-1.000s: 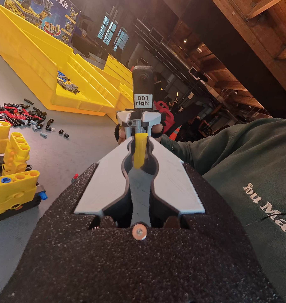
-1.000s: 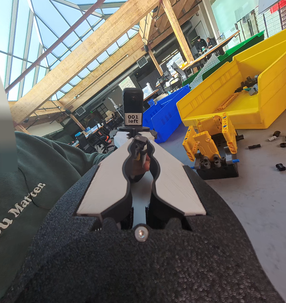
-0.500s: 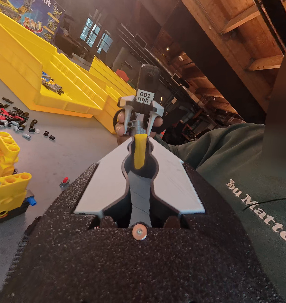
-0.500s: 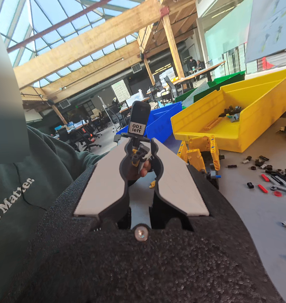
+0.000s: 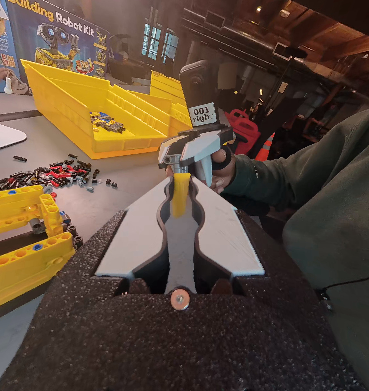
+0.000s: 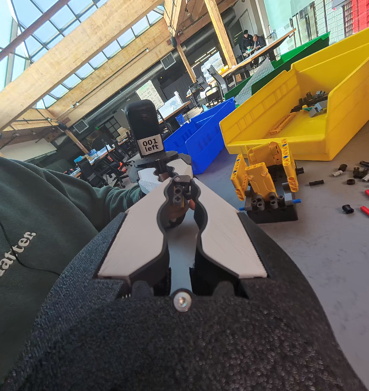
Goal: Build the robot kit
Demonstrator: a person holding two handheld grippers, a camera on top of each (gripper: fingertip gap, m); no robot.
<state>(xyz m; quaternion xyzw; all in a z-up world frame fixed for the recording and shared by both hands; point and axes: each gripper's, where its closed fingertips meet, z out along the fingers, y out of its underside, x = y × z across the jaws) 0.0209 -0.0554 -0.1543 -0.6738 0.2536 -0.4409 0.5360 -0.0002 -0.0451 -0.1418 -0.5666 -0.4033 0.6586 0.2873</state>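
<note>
In the left wrist view my left gripper [image 5: 181, 180] is shut on a narrow yellow piece [image 5: 180, 197] that stands between its fingertips. A grey connector [image 5: 175, 161] sits on the far end of the yellow piece, and my right gripper [image 5: 173, 159] faces me and clamps it. In the right wrist view my right gripper [image 6: 181, 181] is shut on the same grey connector [image 6: 178, 191]. The left gripper [image 6: 165, 176] is right behind it, tip to tip. Both are held above the grey table, each in a hand with a green sleeve.
A partly built yellow and black model [image 5: 27, 228] [image 6: 268, 186] stands on the table. Loose small black, red and grey pieces [image 5: 52, 173] [image 6: 361, 190] lie beside it. Yellow bins [image 5: 115, 118] [image 6: 306, 118] hold parts. Blue bins [image 6: 198, 139] and a kit box [image 5: 58, 40] stand behind.
Both grippers have stayed shut and joined tip to tip. They have turned and tilted together, so more of the table, the bins and the model shows in both views.
</note>
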